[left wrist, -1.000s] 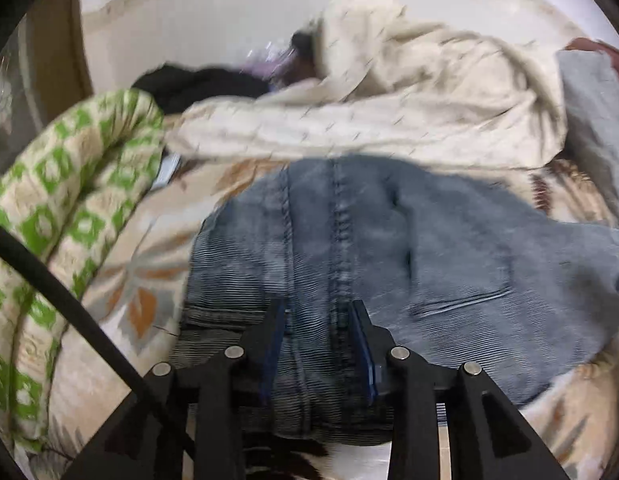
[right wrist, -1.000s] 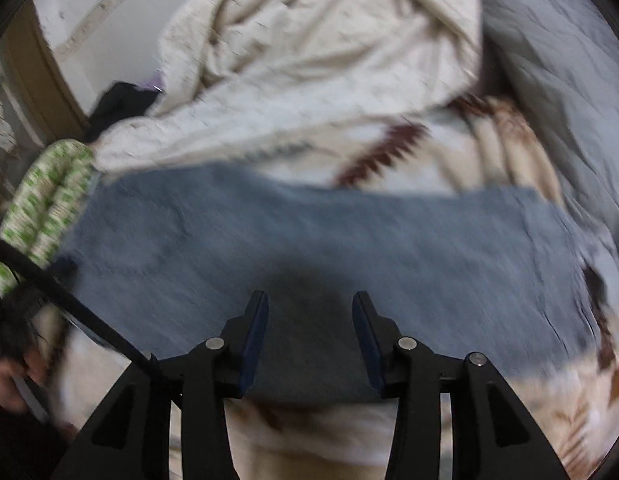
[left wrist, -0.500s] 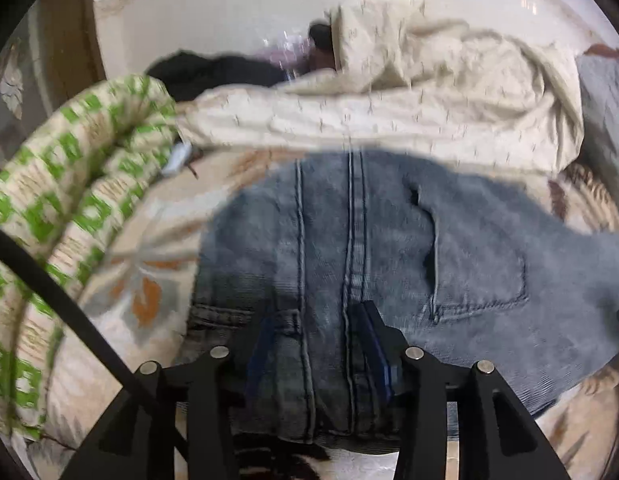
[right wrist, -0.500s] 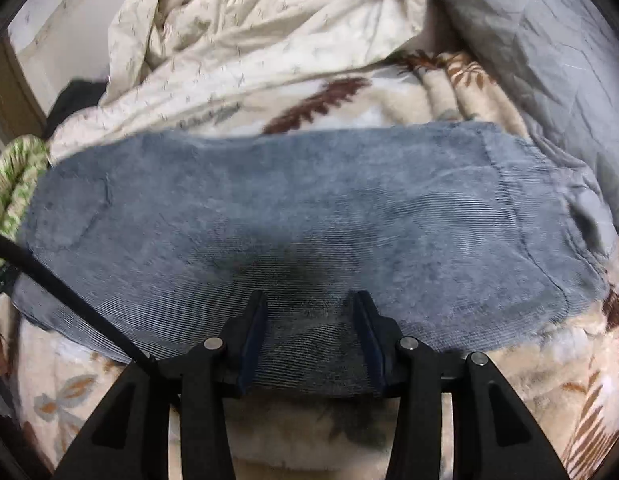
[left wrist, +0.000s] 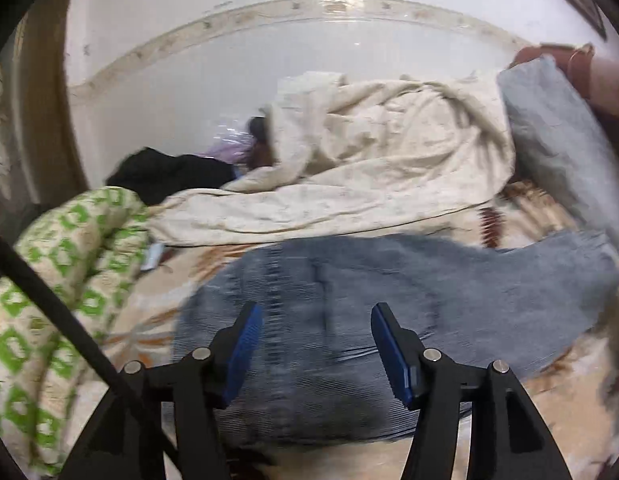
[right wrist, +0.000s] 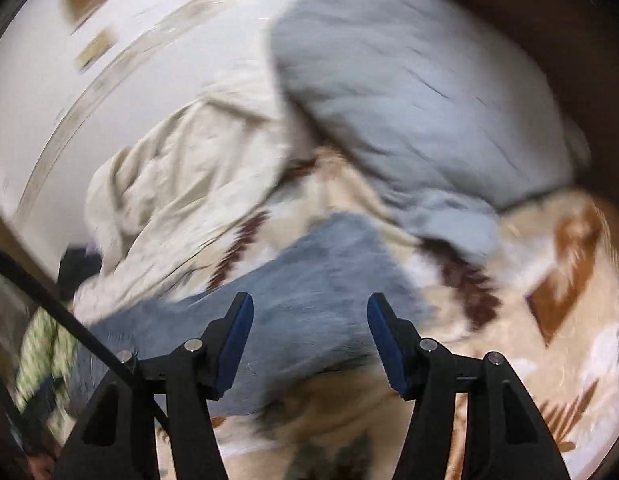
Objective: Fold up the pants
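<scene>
A pair of blue-grey jeans [left wrist: 389, 292] lies folded lengthwise on the patterned beige blanket [left wrist: 157, 312], waistband nearest me in the left wrist view. My left gripper [left wrist: 315, 312] hangs above the waist end with its jaws opening and nothing pressed between the blue pads. In the right wrist view, which is blurred, the same jeans [right wrist: 309, 288] run off to the lower left. My right gripper [right wrist: 309, 304] is above the jeans' other end, jaws opening, holding nothing.
A crumpled cream sheet [left wrist: 369, 160] lies behind the jeans. A green-and-white quilt [left wrist: 61, 280] is bunched at the left, dark clothes [left wrist: 169, 172] by the wall, and a grey pillow [right wrist: 409, 92] at the right. A black cable [left wrist: 61, 320] crosses the lower left.
Both grippers have let go of the jeans, spread their jaws and drawn up and back. The right view has swung and rolled, now blurred.
</scene>
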A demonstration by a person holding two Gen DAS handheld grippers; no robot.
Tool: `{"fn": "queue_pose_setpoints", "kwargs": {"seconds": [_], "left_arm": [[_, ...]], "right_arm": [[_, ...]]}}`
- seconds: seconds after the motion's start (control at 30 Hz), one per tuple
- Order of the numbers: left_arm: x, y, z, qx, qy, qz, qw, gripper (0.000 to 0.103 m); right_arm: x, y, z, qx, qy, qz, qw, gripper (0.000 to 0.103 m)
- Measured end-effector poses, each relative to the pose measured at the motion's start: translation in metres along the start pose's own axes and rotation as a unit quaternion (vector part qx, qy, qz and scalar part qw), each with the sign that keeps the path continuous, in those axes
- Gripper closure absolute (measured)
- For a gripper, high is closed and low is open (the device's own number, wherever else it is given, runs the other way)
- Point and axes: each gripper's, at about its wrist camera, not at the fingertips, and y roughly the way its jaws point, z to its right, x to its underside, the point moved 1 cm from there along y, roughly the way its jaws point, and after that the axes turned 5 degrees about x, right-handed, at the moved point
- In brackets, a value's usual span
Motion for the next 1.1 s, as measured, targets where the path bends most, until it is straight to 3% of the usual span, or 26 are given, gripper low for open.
{"fn": "queue_pose_setpoints", "kwargs": {"seconds": [0.1,0.27,0.37,0.47,0.6,0.67,0.7,0.8,0.87,0.97,1.1], "left_arm": [[-0.007,0.009,0.025,0.042,0.008,0.002,0.9991,0.042],[-0.026,0.042,0.088,0.122,0.039,-0.036,0.9911,0.042],[-0.053,0.073,0.141,0.172,0.076,-0.056,0.9806,0.042],[-0.077,0.1,0.188,0.193,0.122,-0.069,0.9712,0.043],[-0.103,0.144,0.262,0.231,0.187,-0.105,0.9489,0.05],[-0.108,0.161,0.286,0.242,0.203,-0.128,0.94,0.065],[-0.111,0.172,0.304,0.248,0.213,-0.14,0.9345,0.066],[-0.117,0.196,0.335,0.24,0.236,-0.154,0.929,0.068],[-0.119,0.211,0.355,0.256,0.243,-0.174,0.9194,0.073],[-0.114,0.22,0.372,0.264,0.267,-0.191,0.907,0.079],[-0.108,0.22,0.39,0.274,0.301,-0.195,0.8923,0.08]], "right_arm": [[-0.007,0.018,0.037,-0.009,0.066,-0.02,0.998,0.043],[-0.013,0.04,0.087,-0.025,0.157,-0.031,0.987,0.042],[-0.008,0.052,0.107,-0.068,0.225,-0.047,0.971,0.043],[0.0,0.057,0.11,-0.107,0.262,-0.066,0.957,0.043],[0.002,0.057,0.107,-0.12,0.269,-0.081,0.952,0.042],[0.003,0.058,0.109,-0.128,0.279,-0.091,0.947,0.042],[0.001,0.059,0.111,-0.127,0.28,-0.092,0.947,0.042],[0.0,0.06,0.121,-0.123,0.292,-0.096,0.944,0.043],[0.001,0.06,0.13,-0.131,0.306,-0.102,0.938,0.043],[0.001,0.06,0.142,-0.145,0.32,-0.104,0.93,0.043],[0.0,0.055,0.15,-0.17,0.331,-0.102,0.923,0.043]]}}
